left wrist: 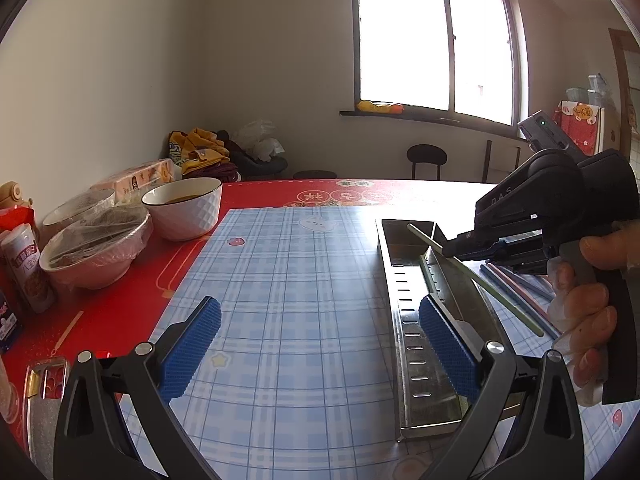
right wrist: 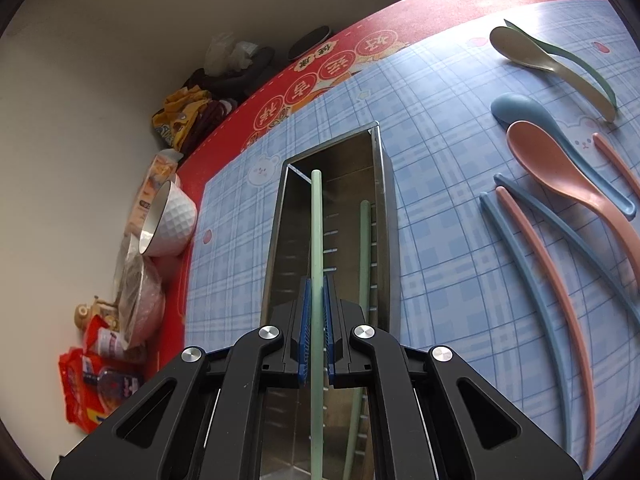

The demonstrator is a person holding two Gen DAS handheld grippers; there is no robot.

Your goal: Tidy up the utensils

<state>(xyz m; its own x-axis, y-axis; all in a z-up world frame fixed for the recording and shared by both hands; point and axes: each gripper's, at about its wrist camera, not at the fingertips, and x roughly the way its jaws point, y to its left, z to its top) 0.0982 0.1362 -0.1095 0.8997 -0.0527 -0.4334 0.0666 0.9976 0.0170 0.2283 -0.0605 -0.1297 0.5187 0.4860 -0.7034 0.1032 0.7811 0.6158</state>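
Observation:
A long metal utensil tray [right wrist: 382, 184] [left wrist: 404, 304] lies on the blue plaid mat. My right gripper [right wrist: 317, 284] [left wrist: 450, 249] is shut on a green chopstick [right wrist: 317, 220] [left wrist: 480, 276] and holds it over the tray, along its length. A second green chopstick [right wrist: 363, 248] lies inside the tray. Right of the tray lie blue chopsticks [right wrist: 532, 288], pink chopsticks [right wrist: 556, 276], a pink spoon [right wrist: 560, 172], a blue spoon [right wrist: 520, 108], a beige spoon [right wrist: 532, 56] and a green spoon [right wrist: 576, 56]. My left gripper [left wrist: 320, 320] is open and empty, its right finger over the tray's near part.
A white bowl [left wrist: 182, 210] [right wrist: 168, 224], film-covered bowls [left wrist: 96, 248], a jar [left wrist: 28, 268] and snack packets [right wrist: 88, 384] crowd the red cloth on the left. A phone case [left wrist: 44, 384] lies near the left front. Stools [left wrist: 426, 158] stand beyond the table.

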